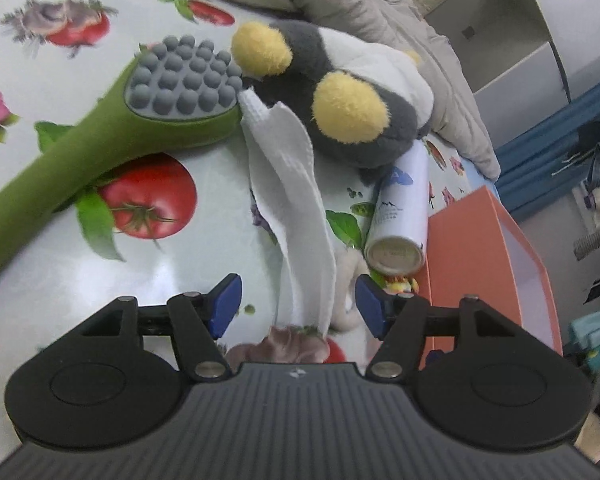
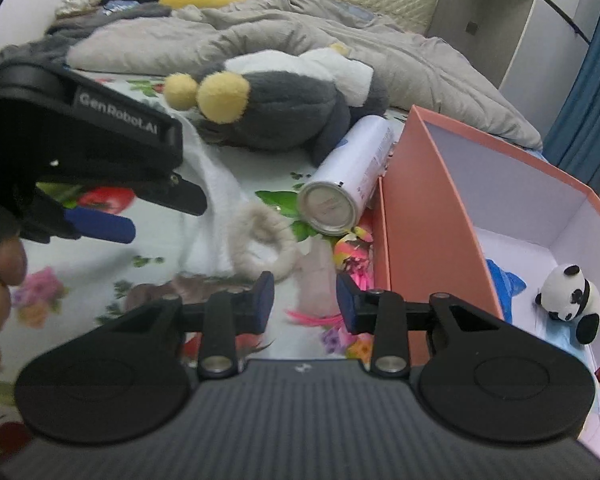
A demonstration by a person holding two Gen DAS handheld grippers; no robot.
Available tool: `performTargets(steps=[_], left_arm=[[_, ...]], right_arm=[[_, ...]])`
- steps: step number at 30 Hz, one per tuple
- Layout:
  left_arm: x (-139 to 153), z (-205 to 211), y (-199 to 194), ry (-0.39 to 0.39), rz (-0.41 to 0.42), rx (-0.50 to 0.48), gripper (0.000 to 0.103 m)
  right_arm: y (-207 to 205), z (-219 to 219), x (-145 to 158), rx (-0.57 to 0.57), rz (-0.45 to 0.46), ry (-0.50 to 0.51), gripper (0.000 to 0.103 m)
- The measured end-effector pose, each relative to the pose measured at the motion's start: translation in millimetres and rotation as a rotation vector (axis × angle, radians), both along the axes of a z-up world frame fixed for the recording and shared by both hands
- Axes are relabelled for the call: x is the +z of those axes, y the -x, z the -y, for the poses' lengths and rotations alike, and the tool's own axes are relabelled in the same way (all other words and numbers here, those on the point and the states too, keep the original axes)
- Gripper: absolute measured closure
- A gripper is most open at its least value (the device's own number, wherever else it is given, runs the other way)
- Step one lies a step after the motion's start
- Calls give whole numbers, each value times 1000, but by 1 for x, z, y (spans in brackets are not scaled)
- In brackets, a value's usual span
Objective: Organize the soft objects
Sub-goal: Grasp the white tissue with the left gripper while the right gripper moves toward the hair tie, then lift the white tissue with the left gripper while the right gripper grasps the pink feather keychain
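While both gripper sets (image 1: 298, 306) (image 2: 305, 302) gape empty, the white cloth (image 1: 296, 200) runs under the plush toy (image 1: 340, 96).

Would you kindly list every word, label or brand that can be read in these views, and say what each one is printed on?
"GenRobot.AI": white lettering on the black body of the left gripper, seen in the right wrist view.
White can: blue logo and small print, too blurred to read.
Small emblem on the right gripper body: no legible letters.

We count two plush toys (a grey penguin (image 2: 284, 120) and a small panda (image 2: 572, 304)), one white cloth (image 1: 296, 208), one can (image 2: 348, 184), one orange box (image 2: 420, 216).
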State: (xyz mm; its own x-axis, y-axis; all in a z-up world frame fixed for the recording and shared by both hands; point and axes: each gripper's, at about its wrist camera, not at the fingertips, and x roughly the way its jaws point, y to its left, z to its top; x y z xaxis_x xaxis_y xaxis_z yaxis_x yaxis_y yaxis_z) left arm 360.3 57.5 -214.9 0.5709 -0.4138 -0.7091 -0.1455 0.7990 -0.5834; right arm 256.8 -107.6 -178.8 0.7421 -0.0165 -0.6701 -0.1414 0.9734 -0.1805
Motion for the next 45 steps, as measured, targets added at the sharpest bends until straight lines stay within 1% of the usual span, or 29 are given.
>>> performTargets(steps=[4,6,7,9,10,12,13,15,17,18,20,24,28,31,37,41,45], left_arm=[[-13,5,-12,49,-23,-24,36],[-17,7,-14,60,-26,-29,37],[-20,8,-15,66,-29,-31,38],[-23,9,-17,78,-29,-35,47],[-25,10,-18,81,-29,-38,49],[-27,12,-20,84,-34,-52,62],[-28,13,-20,82,-38,-52,67],[-30,14,-20,74,-45,-54,84],[-30,16,-19,59,-45,-50,95],[-30,16,-18,59,-39,-47,97],[-26,15,-15,65,-26,-52,99],[-15,9,-2,55,-10,-41,100],[-1,1,17,39,2,-31,100],[8,-6,34,43,-1,-18,101],[27,-15,77,29,7,-12,101],[34,-22,112,20,6,-3,101],[35,-29,149,11,-8,20,101]], right_arm=[[-14,1,-10,-23,1,22,67],[-17,3,-12,-33,21,16,67],[-18,3,-14,-40,26,29,68],[-21,3,-20,-38,22,41,69],[-23,3,-22,-38,17,46,70],[-26,1,-27,-39,12,58,73],[-27,1,-30,-40,8,66,74],[-31,1,-33,-43,-5,76,76],[-32,1,-34,-39,-9,70,80],[-32,1,-33,-40,-10,63,81],[-31,1,-32,-39,-13,59,82],[-26,1,-26,-35,-10,42,83],[-17,2,-15,-22,1,32,83],[-6,3,-6,-5,13,31,83],[22,6,11,25,19,30,83],[44,6,18,49,10,22,83],[65,5,23,79,-9,6,83]])
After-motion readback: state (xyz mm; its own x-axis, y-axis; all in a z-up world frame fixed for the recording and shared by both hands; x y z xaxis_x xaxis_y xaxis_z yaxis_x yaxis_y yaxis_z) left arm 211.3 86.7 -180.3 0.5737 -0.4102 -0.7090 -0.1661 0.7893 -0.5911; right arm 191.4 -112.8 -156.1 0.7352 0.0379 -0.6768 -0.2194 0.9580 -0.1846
